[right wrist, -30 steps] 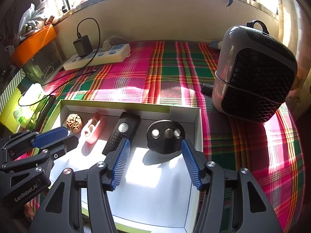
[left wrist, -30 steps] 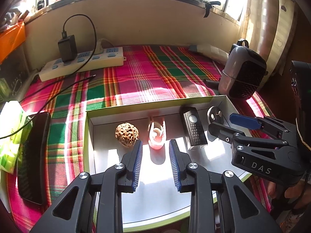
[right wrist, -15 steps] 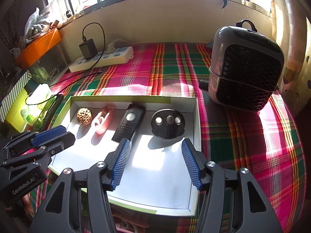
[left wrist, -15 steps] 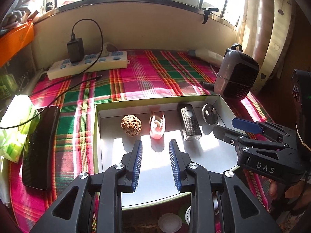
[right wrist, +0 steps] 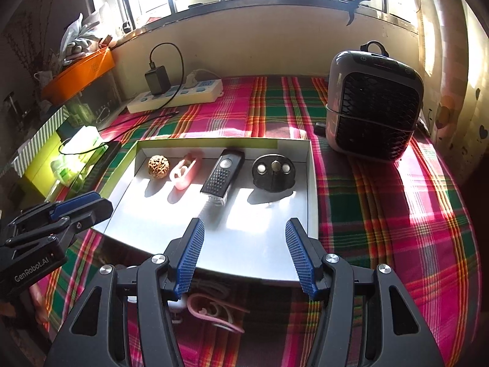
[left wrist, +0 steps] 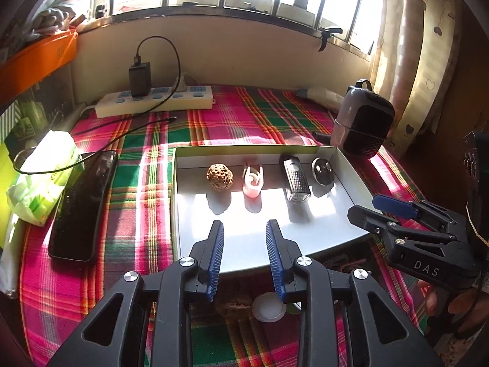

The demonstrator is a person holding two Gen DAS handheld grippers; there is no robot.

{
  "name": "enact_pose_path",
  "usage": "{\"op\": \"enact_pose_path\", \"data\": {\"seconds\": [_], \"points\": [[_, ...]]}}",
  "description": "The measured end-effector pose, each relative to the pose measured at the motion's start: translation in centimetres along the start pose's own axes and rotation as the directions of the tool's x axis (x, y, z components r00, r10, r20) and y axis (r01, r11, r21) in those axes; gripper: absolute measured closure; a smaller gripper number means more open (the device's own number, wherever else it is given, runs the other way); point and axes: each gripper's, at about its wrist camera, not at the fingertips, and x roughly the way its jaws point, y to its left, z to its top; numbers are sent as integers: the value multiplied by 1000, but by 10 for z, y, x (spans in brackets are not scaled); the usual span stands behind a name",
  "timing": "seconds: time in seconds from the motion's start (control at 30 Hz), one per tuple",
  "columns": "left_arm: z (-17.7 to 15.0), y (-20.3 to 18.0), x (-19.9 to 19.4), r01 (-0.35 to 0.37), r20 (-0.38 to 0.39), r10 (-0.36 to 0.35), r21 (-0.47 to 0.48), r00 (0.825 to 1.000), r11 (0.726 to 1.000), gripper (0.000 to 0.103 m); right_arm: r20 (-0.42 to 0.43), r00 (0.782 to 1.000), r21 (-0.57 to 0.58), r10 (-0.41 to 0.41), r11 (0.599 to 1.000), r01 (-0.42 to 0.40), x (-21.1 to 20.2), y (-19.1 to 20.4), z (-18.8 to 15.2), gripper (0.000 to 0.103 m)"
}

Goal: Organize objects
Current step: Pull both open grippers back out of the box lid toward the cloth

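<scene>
Four items lined along tray [left wrist: 351,180] far wall; both grippers empty, fingers apart.

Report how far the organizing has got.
Done: walnut, pink clip, black remote and round black disc sit in a row in the white box. In hand: nothing; left gripper and right gripper are open. Left: a white cap and pink loops lie outside, in front of the box.
</scene>
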Motion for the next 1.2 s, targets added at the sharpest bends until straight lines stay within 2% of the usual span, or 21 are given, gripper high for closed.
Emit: {"op": "enact_pose_path", "data": {"seconds": [0.3,0.63,1.2], "points": [[-19,13,-17,8,15,-8,-44,1000,999,76,23,1000,-4,20,1000,-20,-16,5,-20,46],[-45,23,-24,16,-2,-16,-75,1000,997,74,33,999,-42,38,998,-36,-24,7,-47,46],[-66,35,-20,14,-40,-19,-122,999,992,73,-54,992,-119,116,985,-122,-7,20,-68,46]]}}
